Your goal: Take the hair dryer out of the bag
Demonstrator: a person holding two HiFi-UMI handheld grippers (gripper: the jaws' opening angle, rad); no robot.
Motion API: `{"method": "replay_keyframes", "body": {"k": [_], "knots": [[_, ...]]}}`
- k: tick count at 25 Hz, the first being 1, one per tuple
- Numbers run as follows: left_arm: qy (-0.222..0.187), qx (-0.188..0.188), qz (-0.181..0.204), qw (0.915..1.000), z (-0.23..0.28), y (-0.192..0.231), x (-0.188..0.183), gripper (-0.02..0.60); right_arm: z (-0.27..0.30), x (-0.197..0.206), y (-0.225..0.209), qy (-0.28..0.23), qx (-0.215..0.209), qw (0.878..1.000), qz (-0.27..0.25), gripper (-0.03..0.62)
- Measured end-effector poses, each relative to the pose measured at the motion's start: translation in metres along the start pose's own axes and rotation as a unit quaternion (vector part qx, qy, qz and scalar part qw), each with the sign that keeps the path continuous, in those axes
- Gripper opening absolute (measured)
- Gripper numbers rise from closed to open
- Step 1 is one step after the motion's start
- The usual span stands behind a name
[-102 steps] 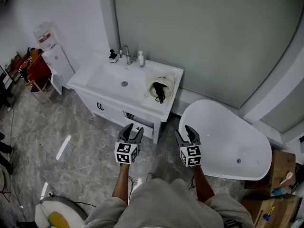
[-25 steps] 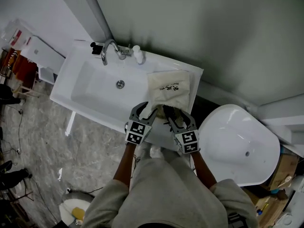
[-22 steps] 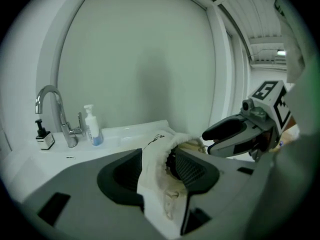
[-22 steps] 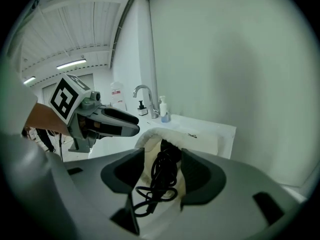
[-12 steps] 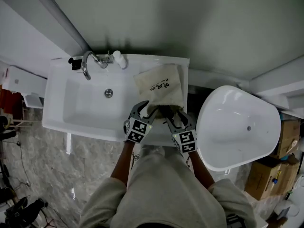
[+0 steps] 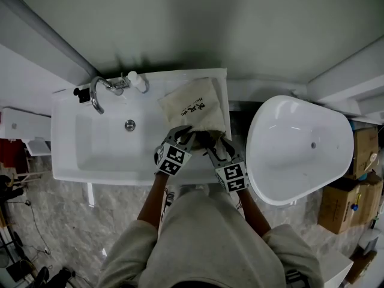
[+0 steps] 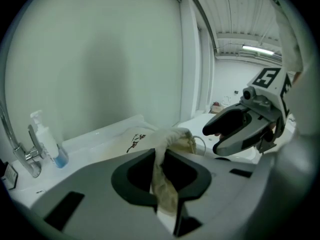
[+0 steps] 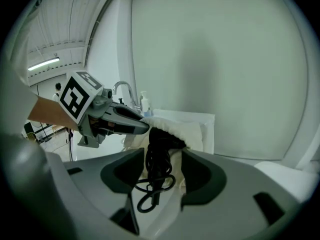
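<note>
Both grippers have come in from well short of the sink (image 6: 72, 161) to the bag's mouth, & the person now stands right over it. L gripper (image 6: 183, 135): jaws narrow, pinched on the cream cloth at the rim of the bag (image 6: 195, 105), cloth bunched betw. them. R gripper (image 6: 217, 146), just beside it: jaws apart, one each side of the dryer (image 8: 159, 151), whose black end & looped cord stick out of the bag's mouth. Cream cloth shows betw. the cord & one jaw, so no firm pinch is visible. Rest of the dryer is hidden inside the bag. Bag lies flat on the sink's R ledge, mouth toward the person, black print on top. Basin w/ drain (image 6: 130, 125) sits L of it. Further back, along the wall edge: chrome tap (image 6: 96, 96), a small black item (image 6: 81, 93) L of it, white pump bottle (image 6: 137, 80) R of it. Pale green wall (image 6: 198, 23) behind. White tub (image 6: 300, 155) stands R of the sink, w/ cardboard boxes (image 6: 354, 161) beyond that.
</note>
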State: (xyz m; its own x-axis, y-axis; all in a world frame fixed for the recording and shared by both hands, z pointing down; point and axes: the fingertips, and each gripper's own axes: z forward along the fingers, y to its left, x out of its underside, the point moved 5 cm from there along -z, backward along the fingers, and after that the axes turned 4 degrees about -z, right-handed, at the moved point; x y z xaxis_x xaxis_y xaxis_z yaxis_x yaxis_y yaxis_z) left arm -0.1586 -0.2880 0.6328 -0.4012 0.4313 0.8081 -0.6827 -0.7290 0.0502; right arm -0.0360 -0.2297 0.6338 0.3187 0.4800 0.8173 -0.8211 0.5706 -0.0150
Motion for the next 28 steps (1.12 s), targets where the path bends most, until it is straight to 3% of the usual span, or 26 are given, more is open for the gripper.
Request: {"method": "replay_keyframes", "body": {"k": [6, 13, 28], "knots": [[-0.011, 0.012, 0.006, 0.9999, 0.000, 0.004, -0.011, 0.040, 0.001, 0.002, 0.004, 0.008, -0.007, 1.000, 0.001, 0.232], [-0.021, 0.021, -0.002, 0.9996, -0.005, 0.005, -0.013, 0.040, 0.018, 0.002, 0.015, 0.041, -0.037, 0.998, -0.010, 0.324], [-0.022, 0.029, -0.024, 0.9991, -0.006, 0.004, -0.011, 0.040, 0.086, 0.004, 0.016, 0.124, -0.079, 0.989, -0.027, 0.336]]}}
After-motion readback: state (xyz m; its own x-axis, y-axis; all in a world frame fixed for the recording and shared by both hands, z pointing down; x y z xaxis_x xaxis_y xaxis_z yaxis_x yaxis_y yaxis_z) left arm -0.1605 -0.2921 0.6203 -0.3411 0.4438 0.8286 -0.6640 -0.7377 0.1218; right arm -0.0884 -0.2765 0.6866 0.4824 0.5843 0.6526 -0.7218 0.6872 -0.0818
